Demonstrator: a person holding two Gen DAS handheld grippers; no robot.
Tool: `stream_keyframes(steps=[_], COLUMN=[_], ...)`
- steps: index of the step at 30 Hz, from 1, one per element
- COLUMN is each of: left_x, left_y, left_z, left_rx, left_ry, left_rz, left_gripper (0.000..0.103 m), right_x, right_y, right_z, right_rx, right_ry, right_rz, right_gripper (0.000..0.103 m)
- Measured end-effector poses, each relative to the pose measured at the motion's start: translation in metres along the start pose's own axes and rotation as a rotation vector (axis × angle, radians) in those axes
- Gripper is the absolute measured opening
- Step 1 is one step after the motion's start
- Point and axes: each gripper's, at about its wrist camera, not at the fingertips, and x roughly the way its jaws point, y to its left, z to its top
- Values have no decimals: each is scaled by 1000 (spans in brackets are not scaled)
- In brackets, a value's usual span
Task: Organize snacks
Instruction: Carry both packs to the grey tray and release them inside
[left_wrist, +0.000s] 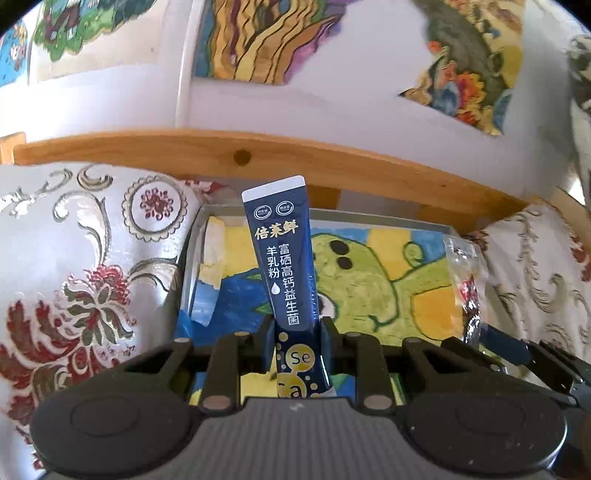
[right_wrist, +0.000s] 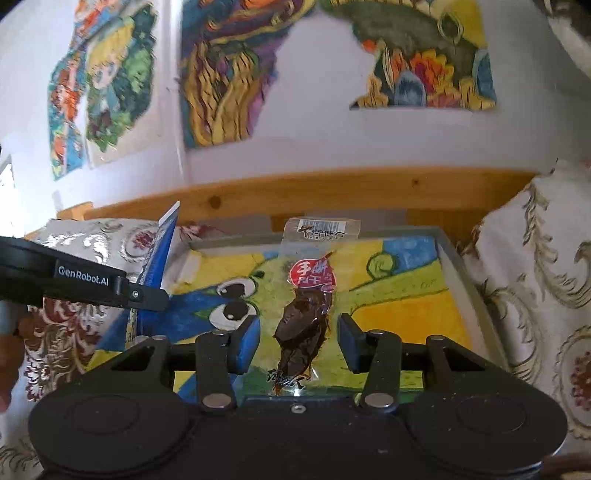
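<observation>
We have a snack in or at each claw, both held above the painted tray (left_wrist: 384, 218), a shallow grey-rimmed tray with a yellow, green and blue cartoon picture on its floor, lying on a patterned cloth in front of a wooden rail.

The left claw (left_wrist: 298, 341) is clamped on the lower part of the navy goat milk powder sachet (left_wrist: 284, 254), which stands nearly upright with its white top edge tilted a little left. The grip sits low, so most of the sachet stands free above it. We judge that a quick turn could make it swing or slide between the pads and land on its edge across the rim.

The right claw (right_wrist: 297, 341) has its jaws spread, with clear gaps on both sides of the clear dried meat packet (right_wrist: 308, 295). From the right wrist view we cannot tell what supports the packet; it may be caught at its near end below the view. If nothing holds it, it could drop crooked into the tray, or slip over the near rim onto the cloth.

The two claws work close together, and the left one reaches in from the left of the right wrist view. We risk knocking one snack with the other claw if both go down at once.
</observation>
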Motion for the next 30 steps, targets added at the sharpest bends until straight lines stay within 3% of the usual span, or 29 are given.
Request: stream_keyframes(steps=[6,23,30], left_x=[33,47,40], left_y=[7,9,9], left_z=[-12,-29,-30], left_rx=[-5,10,13], left_ry=[63,36,7], left_rz=[-7,-17,14], left_gripper=[27,31,43], right_x=[27,50,40], right_y=[8,15,14], right_z=[-8,-17,-6], right_rx=[-24,-76,-107], right_ry=[46,117,85], right_rz=[7,-17,-37], right_gripper=[48,49,66])
